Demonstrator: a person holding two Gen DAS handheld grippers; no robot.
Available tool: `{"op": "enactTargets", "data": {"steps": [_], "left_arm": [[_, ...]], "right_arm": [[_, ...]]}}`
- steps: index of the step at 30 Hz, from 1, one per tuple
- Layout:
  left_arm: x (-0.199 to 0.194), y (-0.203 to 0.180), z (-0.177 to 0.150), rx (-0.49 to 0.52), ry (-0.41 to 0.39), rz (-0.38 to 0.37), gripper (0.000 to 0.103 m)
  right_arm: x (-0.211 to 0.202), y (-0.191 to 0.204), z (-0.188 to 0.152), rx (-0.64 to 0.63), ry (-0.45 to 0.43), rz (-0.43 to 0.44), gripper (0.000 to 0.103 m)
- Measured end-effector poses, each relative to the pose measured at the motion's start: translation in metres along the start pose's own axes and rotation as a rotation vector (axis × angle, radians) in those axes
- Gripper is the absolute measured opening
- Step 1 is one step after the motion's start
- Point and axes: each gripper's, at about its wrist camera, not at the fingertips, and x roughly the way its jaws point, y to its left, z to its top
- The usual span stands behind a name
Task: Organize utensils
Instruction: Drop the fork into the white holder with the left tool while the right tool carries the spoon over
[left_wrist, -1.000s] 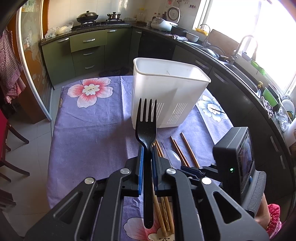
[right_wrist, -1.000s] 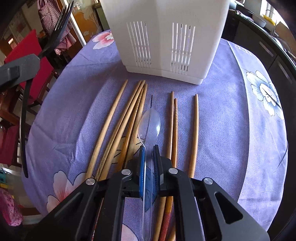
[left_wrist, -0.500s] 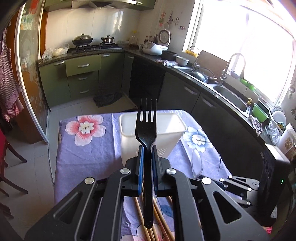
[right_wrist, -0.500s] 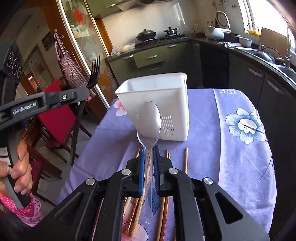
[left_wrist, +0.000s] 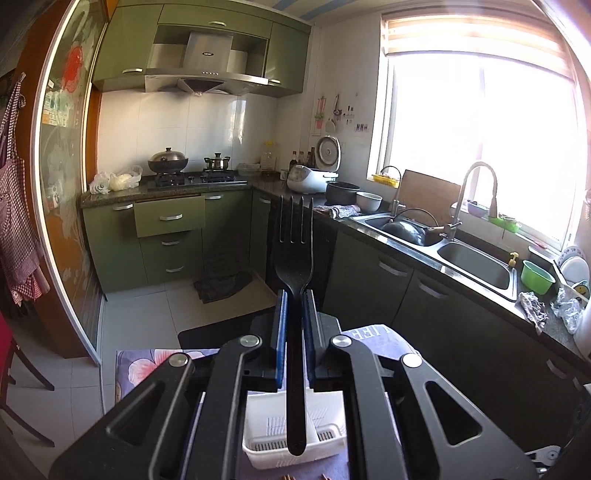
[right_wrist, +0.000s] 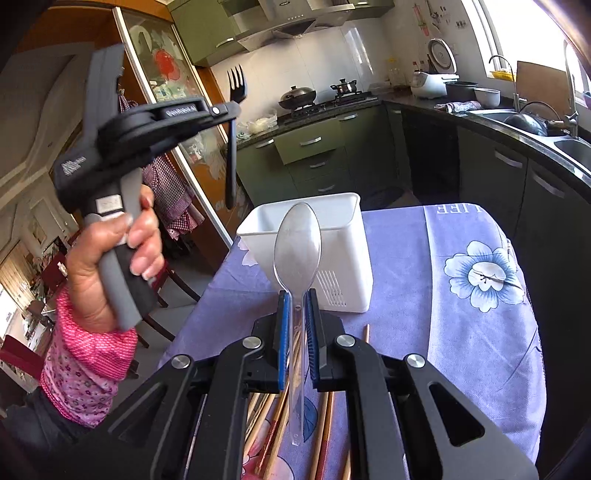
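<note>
- Wok (left_wrist: 168, 159) and small pot (left_wrist: 216, 161) on the stove, far counter.
- Rice cooker (left_wrist: 312, 178), lid raised, at the counter corner.
- Faucet (left_wrist: 476, 192) over the double sink (left_wrist: 476, 266).
- Green bowl (left_wrist: 537, 277) at the counter's right end.
- Checked apron (left_wrist: 14, 206) hanging left.

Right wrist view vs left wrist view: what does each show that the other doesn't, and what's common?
Right wrist only: the right tongs shut on a clear spoon, wooden chopsticks lying on the purple tablecloth, and the person's hand gripping the left tool from the side.

Left wrist only: the left tongs seen from behind, the window and the sink.

Both: the black fork held tines-up, the white holder, the stove with pots.
</note>
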Motion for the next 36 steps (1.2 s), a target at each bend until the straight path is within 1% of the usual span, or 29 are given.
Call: {"op": "enactTargets", "data": {"steps": [3, 7, 12, 16, 18, 20, 21, 22, 23, 26, 29, 32, 36], "left_arm": [[0.024, -0.001, -0.013, 0.01, 0.009, 0.027, 0.008], [0.042, 0.007, -0.029, -0.003, -0.005, 0.058, 0.008], [0.053, 0.011, -0.047, -0.011, 0.003, 0.051, 0.008], [0.052, 0.008, -0.063, 0.005, 0.024, 0.048, 0.009], [0.051, 0.008, -0.069, 0.011, 0.045, 0.047, 0.013], [0.05, 0.01, -0.073, 0.021, 0.063, 0.045, 0.022], [0.05, 0.01, -0.075, 0.023, 0.071, 0.041, 0.024], [0.048, 0.011, -0.076, 0.025, 0.077, 0.042, 0.028], [0.048, 0.012, -0.076, 0.026, 0.082, 0.042, 0.029], [0.04, 0.019, -0.074, 0.008, 0.079, 0.034, 0.029], [0.022, 0.026, -0.067, -0.016, 0.051, 0.027, 0.03], [-0.001, 0.032, -0.062, -0.035, 0.024, 0.032, 0.036], [-0.03, 0.037, -0.065, -0.037, 0.015, 0.039, 0.036]], "right_arm": [[-0.002, -0.002, 0.008, 0.005, -0.025, -0.001, 0.01], [0.0, 0.001, 0.019, -0.002, -0.046, 0.002, 0.01], [0.0, 0.008, 0.04, -0.028, -0.084, -0.006, 0.01], [-0.001, 0.01, 0.065, -0.035, -0.143, -0.021, 0.01], [0.001, 0.013, 0.078, -0.038, -0.163, -0.025, 0.01], [0.002, 0.018, 0.09, -0.047, -0.187, -0.036, 0.01], [0.003, 0.019, 0.097, -0.05, -0.202, -0.046, 0.01], [0.004, 0.021, 0.103, -0.053, -0.217, -0.055, 0.01], [0.005, 0.023, 0.109, -0.056, -0.234, -0.064, 0.01], [0.009, 0.027, 0.128, -0.059, -0.288, -0.102, 0.01], [0.02, 0.028, 0.146, -0.054, -0.325, -0.122, 0.01], [0.038, 0.028, 0.155, -0.064, -0.332, -0.151, 0.01], [0.065, 0.022, 0.148, -0.062, -0.292, -0.176, 0.01]]}}
